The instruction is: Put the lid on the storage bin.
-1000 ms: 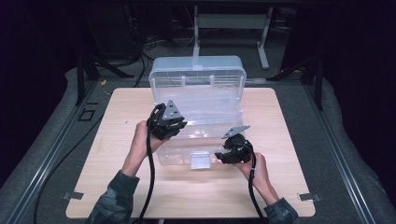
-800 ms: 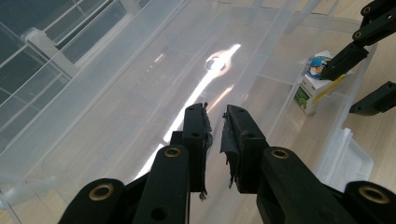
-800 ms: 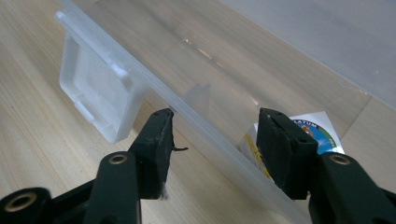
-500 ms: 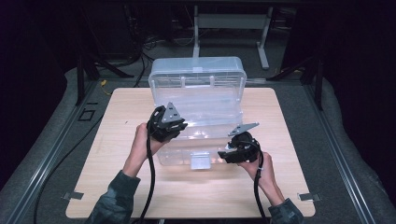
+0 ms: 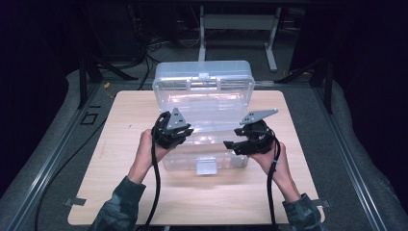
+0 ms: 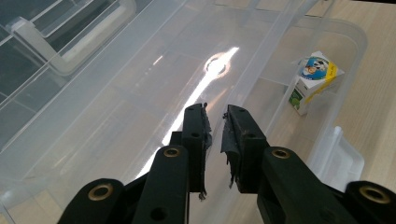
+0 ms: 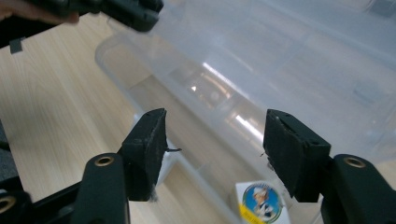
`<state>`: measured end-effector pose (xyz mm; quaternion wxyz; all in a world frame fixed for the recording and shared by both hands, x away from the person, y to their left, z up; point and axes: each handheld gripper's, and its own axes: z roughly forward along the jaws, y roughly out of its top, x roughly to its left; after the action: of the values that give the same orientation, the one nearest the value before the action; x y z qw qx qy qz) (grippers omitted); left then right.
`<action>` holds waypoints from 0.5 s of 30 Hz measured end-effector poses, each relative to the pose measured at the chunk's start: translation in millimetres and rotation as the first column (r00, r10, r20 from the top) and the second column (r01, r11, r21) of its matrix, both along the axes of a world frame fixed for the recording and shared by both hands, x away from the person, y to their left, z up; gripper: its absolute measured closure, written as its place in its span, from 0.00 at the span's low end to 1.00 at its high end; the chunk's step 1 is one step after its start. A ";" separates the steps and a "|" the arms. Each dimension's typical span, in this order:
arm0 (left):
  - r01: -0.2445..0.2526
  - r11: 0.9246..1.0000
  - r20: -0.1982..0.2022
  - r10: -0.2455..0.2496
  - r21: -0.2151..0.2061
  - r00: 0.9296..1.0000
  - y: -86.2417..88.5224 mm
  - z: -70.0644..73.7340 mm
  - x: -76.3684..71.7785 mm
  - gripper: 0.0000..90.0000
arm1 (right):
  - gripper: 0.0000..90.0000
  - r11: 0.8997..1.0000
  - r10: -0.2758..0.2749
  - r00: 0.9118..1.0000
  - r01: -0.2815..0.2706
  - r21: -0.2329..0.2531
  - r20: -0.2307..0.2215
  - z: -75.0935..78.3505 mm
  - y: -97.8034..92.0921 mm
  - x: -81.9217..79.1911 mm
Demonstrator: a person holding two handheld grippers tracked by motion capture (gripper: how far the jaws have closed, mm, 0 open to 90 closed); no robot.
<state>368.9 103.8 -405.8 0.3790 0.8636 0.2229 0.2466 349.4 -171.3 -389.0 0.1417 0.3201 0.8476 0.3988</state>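
I have a clear plastic storage box (image 5: pixel 204 125) sitting in the middle of the wooden table (image 5: pixel 120 192), its lid (image 5: pixel 204 77) swung up and standing behind it, and a small printed carton (image 6: pixel 315 79) lying inside near the front right corner. In the right gripper view the same carton (image 7: pixel 259 203) sits just below and between my jaws, with the box wall beside it.

My right gripper (image 5: pixel 231 144) hangs over the front right of the box with its jaws spread wide and nothing between them. My left gripper (image 5: pixel 185 130) hovers over the left part of the box, jaws drawn narrow with a slim gap, holding nothing.

I judge the carton to be light and fairly stiff, thin card that will dent if I squeeze hard. Its faces look glossy, so it could slip on the pads. I would take it across two flat opposite sides, near the middle, and close gently. It lies close to the wall, so one jaw has little room on that side.

The box itself is smooth, thin-walled and probably flexes; the latch tab (image 5: pixel 206 166) at the front is the part that sticks out.

On the carton I can make out a round cartoon figure on a blue field, a yellow band and a green patch. Any writing is too small for me to read
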 end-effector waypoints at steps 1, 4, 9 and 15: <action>-0.001 1.000 -0.001 0.001 -0.004 1.000 -0.2 -0.3 -0.2 0.87 | 0.47 1.000 0.000 1.000 0.000 0.000 0.003 5.1 0.5 3.9; -0.001 1.000 0.003 0.001 -0.004 1.000 -0.3 -1.0 -1.2 0.87 | 0.54 1.000 0.010 1.000 -0.010 0.000 0.020 17.8 2.7 17.5; 0.005 1.000 -0.005 -0.005 -0.007 1.000 0.9 -1.1 -0.9 0.87 | 0.66 1.000 -0.011 1.000 0.011 -0.016 0.028 27.0 8.2 36.2; 0.011 1.000 -0.012 -0.011 -0.008 1.000 1.7 -2.5 -2.3 0.87 | 0.93 0.998 -0.064 0.998 0.064 -0.005 0.026 33.5 11.0 65.8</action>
<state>366.6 105.6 -408.3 0.3825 0.8648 0.2213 0.2384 415.2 -160.4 -355.5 0.1663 0.3415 0.8362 0.3956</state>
